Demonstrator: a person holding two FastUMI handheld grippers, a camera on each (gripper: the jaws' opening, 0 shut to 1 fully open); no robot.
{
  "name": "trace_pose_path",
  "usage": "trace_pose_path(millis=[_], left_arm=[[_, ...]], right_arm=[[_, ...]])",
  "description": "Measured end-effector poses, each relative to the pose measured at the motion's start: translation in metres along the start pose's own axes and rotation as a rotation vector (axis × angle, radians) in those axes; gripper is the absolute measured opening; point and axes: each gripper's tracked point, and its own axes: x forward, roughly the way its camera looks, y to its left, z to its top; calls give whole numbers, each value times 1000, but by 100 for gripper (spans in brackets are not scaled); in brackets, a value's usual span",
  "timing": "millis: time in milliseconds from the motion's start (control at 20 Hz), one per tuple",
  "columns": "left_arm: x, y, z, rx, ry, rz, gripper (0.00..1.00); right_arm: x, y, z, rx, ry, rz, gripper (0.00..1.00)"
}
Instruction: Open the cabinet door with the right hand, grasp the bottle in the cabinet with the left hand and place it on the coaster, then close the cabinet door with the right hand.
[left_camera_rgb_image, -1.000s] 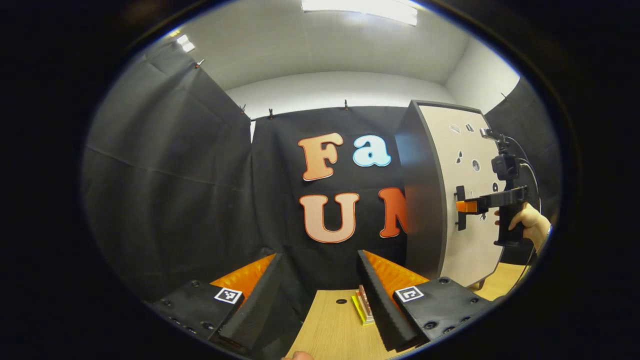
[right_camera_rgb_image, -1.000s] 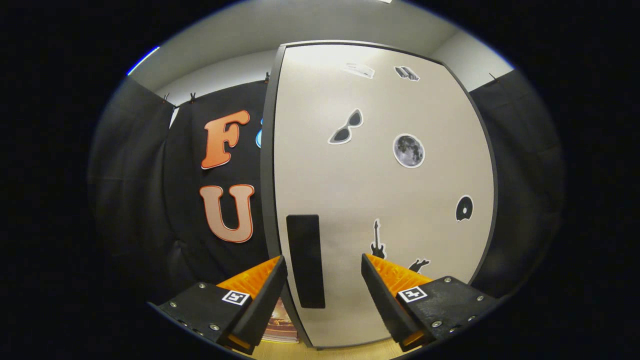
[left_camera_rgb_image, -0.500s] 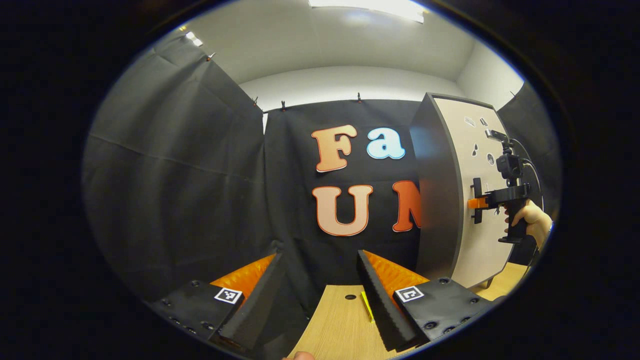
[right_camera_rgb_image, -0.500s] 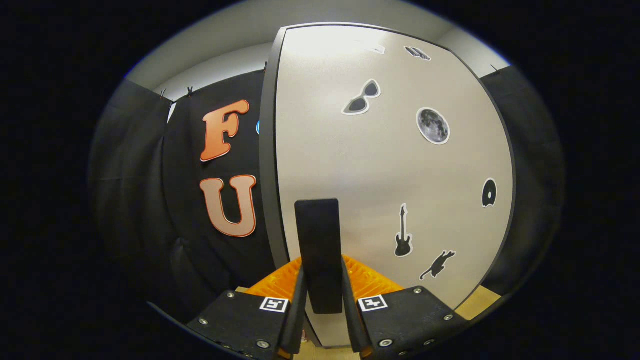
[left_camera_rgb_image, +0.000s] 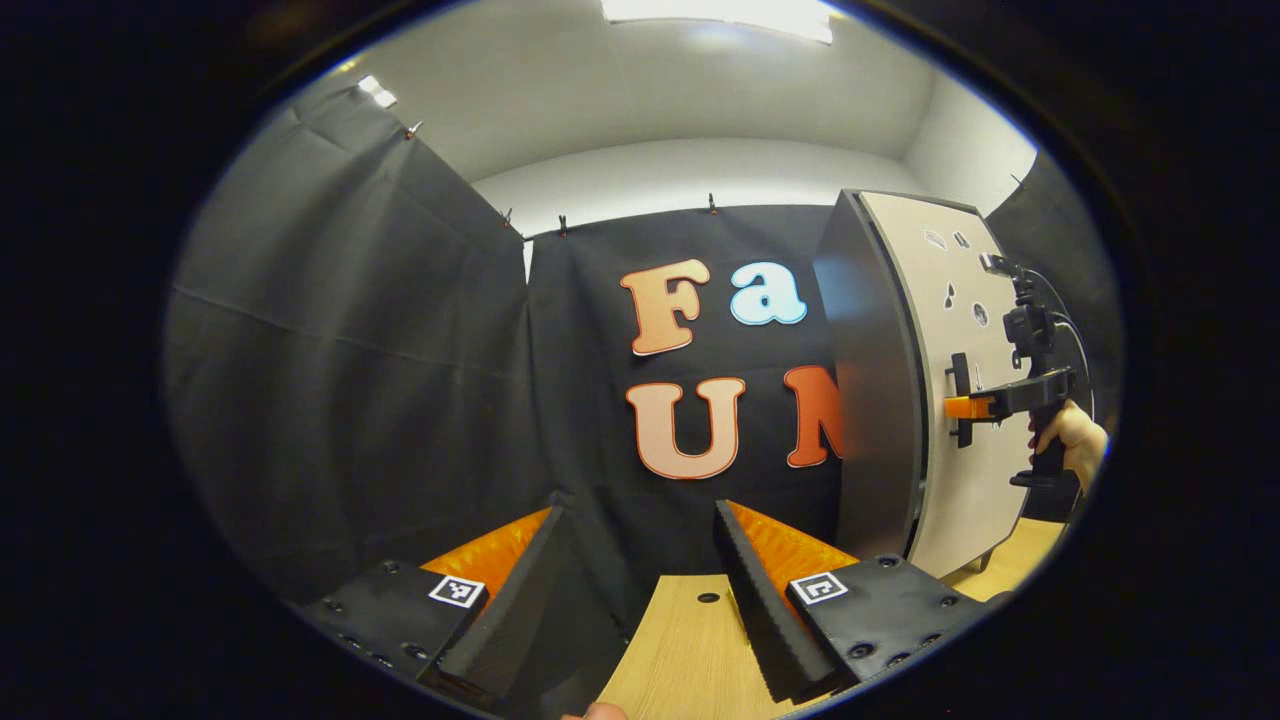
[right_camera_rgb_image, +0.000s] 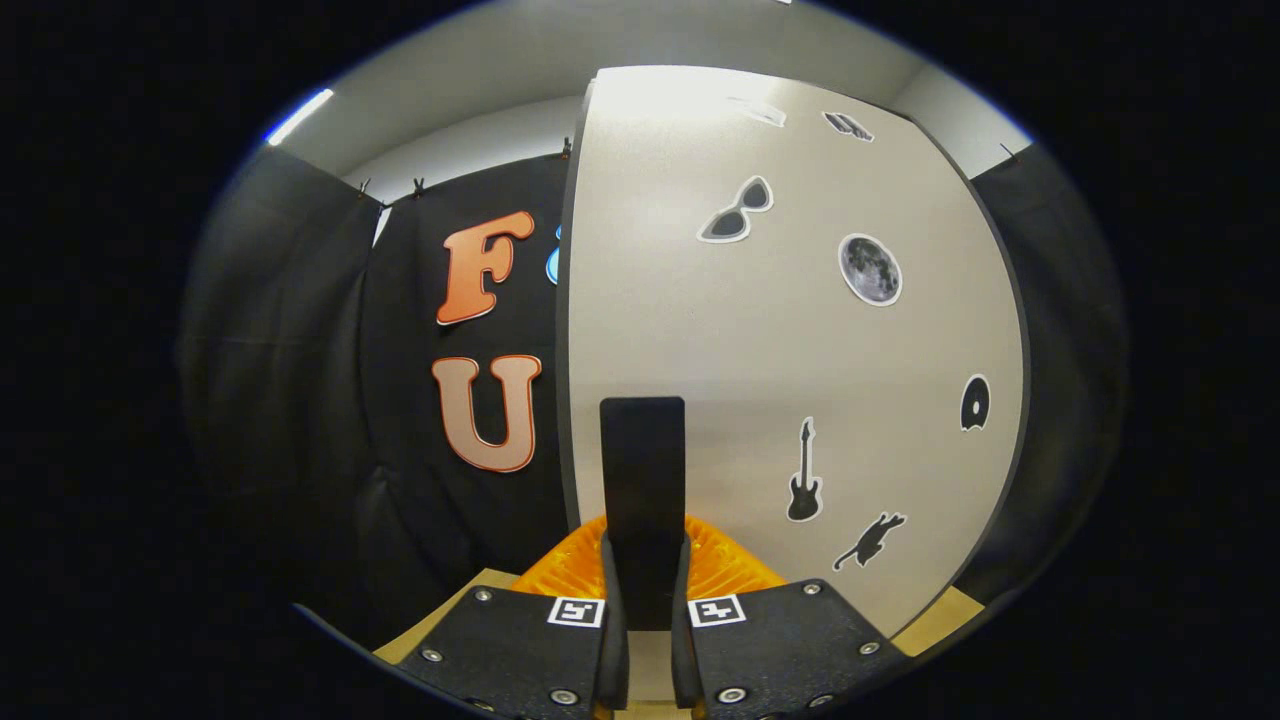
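Right gripper view: right gripper clamped on the black handle of the cabinet door, door edge just left of it. Left gripper view: left gripper spread apart above bare table; cabinet far right.

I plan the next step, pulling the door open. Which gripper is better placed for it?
The right gripper: its fingers are shut on the door handle. The left gripper is open, off to the side of the cabinet.
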Motion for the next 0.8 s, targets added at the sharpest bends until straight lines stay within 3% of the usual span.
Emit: trace_pose_path(millis=[150,200,350,400,450,800], left_arm=[[-4,-6,3,-18,3,-15,95],[-11,-13,0,-23,6,-22,95],[-14,-18,-1,-27,13,-32,95],[-14,-19,1,-25,13,-32,95],[-15,-20,3,-23,11,-33,95],[-26,-30,10,-31,7,-52,93]], right_arm=[[-25,0,-5,1,7,52,17],[-33,0,-4,6,6,71,12],[-58,-1,-1,6,5,117,16],[-66,-3,-1,2,5,127,12],[-79,-8,-1,-4,3,134,16],[-153,-49,2,-13,-1,132,16]])
